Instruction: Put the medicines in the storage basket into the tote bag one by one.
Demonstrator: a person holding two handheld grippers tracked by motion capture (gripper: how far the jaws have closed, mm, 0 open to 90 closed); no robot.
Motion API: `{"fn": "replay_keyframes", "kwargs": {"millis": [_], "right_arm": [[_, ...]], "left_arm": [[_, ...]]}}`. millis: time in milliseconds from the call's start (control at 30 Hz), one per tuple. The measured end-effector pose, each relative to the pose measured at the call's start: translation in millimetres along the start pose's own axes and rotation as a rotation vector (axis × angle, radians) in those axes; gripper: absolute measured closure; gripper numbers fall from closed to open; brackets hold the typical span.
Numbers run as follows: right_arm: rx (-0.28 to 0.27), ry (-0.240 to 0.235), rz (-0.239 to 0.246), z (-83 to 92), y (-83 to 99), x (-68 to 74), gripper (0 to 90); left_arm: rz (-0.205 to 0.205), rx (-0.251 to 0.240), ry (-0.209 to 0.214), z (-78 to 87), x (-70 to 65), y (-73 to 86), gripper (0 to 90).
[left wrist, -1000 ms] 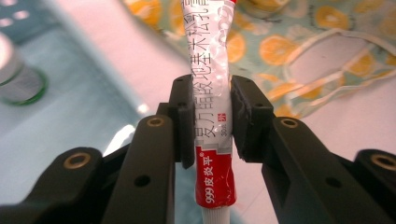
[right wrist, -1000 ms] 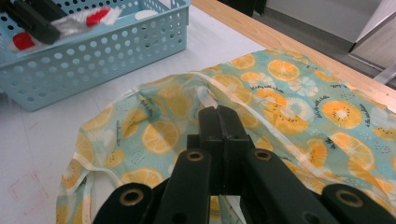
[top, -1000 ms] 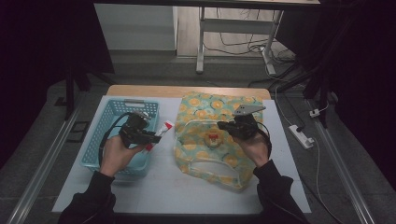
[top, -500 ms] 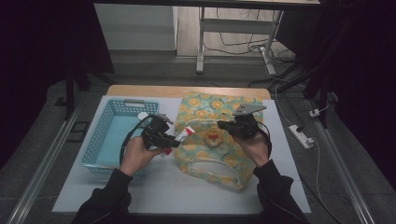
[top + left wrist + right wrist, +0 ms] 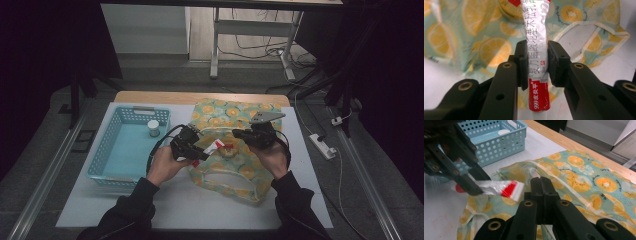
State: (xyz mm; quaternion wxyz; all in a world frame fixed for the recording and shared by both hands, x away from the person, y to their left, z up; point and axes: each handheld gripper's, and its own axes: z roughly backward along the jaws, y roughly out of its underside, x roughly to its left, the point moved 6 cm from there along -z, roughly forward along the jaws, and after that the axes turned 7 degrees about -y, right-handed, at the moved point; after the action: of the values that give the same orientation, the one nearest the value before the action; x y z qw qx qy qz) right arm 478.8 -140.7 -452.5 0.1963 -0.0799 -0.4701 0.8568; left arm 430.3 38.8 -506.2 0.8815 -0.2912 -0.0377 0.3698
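Observation:
My left gripper (image 5: 202, 152) (image 5: 537, 65) is shut on a silver and red ointment tube (image 5: 212, 147) (image 5: 536, 50), gripped across its middle. The tube hangs over a teal bag with an orange-slice print (image 5: 235, 112) (image 5: 486, 50) that lies on the table. In the right gripper view the tube (image 5: 499, 188) points toward my right gripper (image 5: 540, 181), a short way off. That right gripper (image 5: 239, 134) has its jaws together on the bag's white-piped rim (image 5: 534, 165) and holds the fabric up. A round yellow tin (image 5: 509, 12) shows under the tube.
A light blue perforated basket (image 5: 107, 150) (image 5: 499, 142) stands left of the bag with a small white-capped jar (image 5: 153, 128) in it. A power strip (image 5: 322, 145) lies on the floor past the table's right edge. Metal table legs stand behind.
My left hand has carried the tube rightward, from above the basket's right side to over the bag near the right gripper. The right hand has stayed where it was.

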Motion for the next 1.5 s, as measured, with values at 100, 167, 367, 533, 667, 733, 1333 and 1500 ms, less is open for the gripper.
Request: {"fn": "replay_keyframes", "kwargs": {"millis": [100,167,367,533,667,733,1333,1500], "right_arm": [[0.0,0.0,0.001,0.2,-0.4,0.3,90.0],[0.0,0.0,0.002,0.1,-0.4,0.5,90.0],[-0.001,-0.001,0.004,0.1,-0.8,0.7,90.0],[-0.004,-0.002,0.005,-0.5,-1.2,1.5,90.0],[-0.002,-0.005,0.01,-1.7,-1.7,2.7,90.0],[-0.001,-0.006,0.01,-1.8,-1.6,2.8,90.0],[0.008,-0.01,0.006,-5.5,0.0,3.0,90.0],[0.008,-0.008,0.0,-5.3,0.9,1.7,90.0]], "left_arm": [[-0.01,0.003,-0.008,-7.6,-0.8,-5.7,71.6],[-0.011,0.005,-0.007,-12.3,-0.4,-9.1,71.6],[0.002,-0.001,-0.019,-25.6,4.1,-20.6,71.6],[0.01,-0.015,-0.042,-35.0,7.1,-29.9,71.5],[0.024,-0.027,-0.059,-41.6,11.2,-36.0,71.5],[0.031,-0.032,-0.068,-44.9,13.4,-38.1,71.5],[0.082,-0.064,-0.14,-64.7,36.3,-48.1,71.4],[0.087,-0.073,-0.153,-69.5,39.2,-49.3,71.3]]}}
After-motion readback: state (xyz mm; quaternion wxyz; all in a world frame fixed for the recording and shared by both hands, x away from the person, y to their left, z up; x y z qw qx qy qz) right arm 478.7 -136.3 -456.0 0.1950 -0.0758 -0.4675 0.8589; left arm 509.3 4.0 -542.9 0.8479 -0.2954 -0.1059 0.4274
